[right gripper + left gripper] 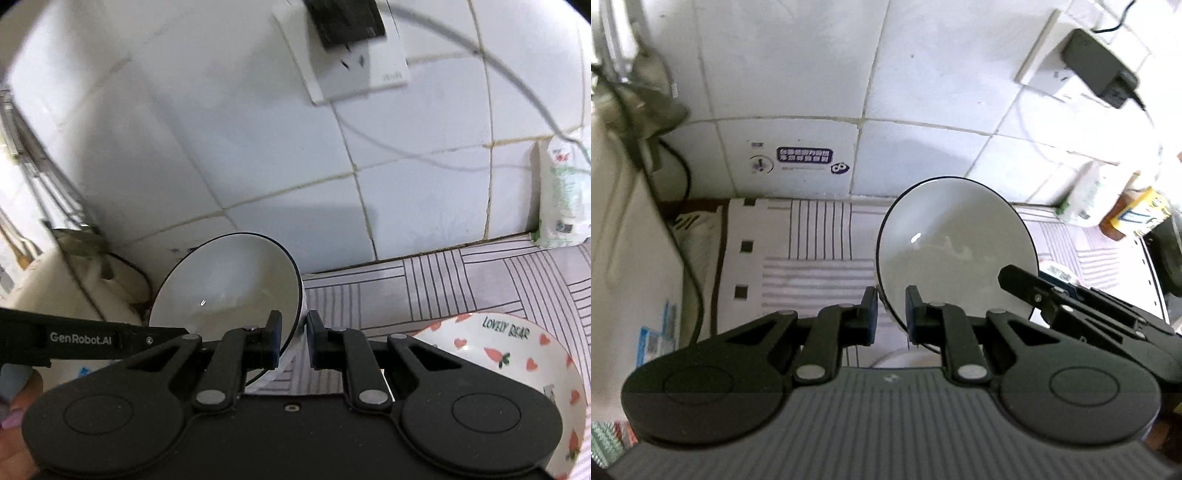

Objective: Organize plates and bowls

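Note:
A white bowl with a thin black rim point(956, 251) hangs tilted above the striped cloth point(812, 258), held from both sides. My left gripper point(891, 314) is shut on its near-left rim. From the right, one of the right gripper's fingers point(1027, 288) reaches over the rim. In the right wrist view the same bowl point(225, 288) has my right gripper point(293, 338) shut on its right rim, and a finger of the left gripper point(155, 338) comes in from the left. A carrot-patterned bowl point(517, 354) sits on the cloth at lower right.
A tiled wall point(923, 74) stands close behind, with a socket and black adapter point(1097, 62) and its cable. A tissue pack point(565, 195) leans at the wall on the right. A cream appliance point(624, 258) flanks the left. A white rounded object point(897, 360) lies under the bowl.

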Motion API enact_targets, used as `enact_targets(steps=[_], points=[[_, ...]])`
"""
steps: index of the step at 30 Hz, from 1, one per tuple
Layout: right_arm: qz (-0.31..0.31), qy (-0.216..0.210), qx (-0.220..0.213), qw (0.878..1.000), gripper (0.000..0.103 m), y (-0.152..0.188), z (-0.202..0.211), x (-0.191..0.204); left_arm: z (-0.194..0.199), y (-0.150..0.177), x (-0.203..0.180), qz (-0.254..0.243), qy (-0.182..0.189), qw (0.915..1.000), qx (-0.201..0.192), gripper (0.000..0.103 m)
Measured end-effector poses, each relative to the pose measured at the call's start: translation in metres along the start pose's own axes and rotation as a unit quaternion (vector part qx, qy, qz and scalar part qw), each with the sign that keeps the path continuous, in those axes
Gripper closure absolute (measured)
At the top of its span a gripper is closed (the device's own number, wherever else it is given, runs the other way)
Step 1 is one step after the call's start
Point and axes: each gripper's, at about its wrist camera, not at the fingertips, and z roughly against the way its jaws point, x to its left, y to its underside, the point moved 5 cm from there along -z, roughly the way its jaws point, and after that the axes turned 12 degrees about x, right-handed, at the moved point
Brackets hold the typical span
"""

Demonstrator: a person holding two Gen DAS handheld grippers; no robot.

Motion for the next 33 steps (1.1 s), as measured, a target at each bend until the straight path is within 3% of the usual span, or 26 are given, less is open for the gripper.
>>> enact_targets(steps=[8,15,24,33], points=[[0.042,0.009,-0.043,0.998,0.084,0.039,0.040,0.035,0.030,0.042,0.010,-0.011,-0.011,0.9999,0.001,0.089],[0.057,0.010,-0.043,0.997,0.084,0.078,0.044,0.041,0.020,0.072,0.012,-0.027,-0.041,0.9982,0.033,0.089],[0.043,0.021,-0.035,0.998,0.084,0.103,0.036,0.036,-0.001,0.081,0.009,-0.036,-0.060,0.9951,0.070,0.089],[0.071,0.050,-0.031,0.996,0.084,0.115,0.029,0.037,-0.018,0.084,0.004,-0.041,-0.072,0.9902,0.113,0.086]])
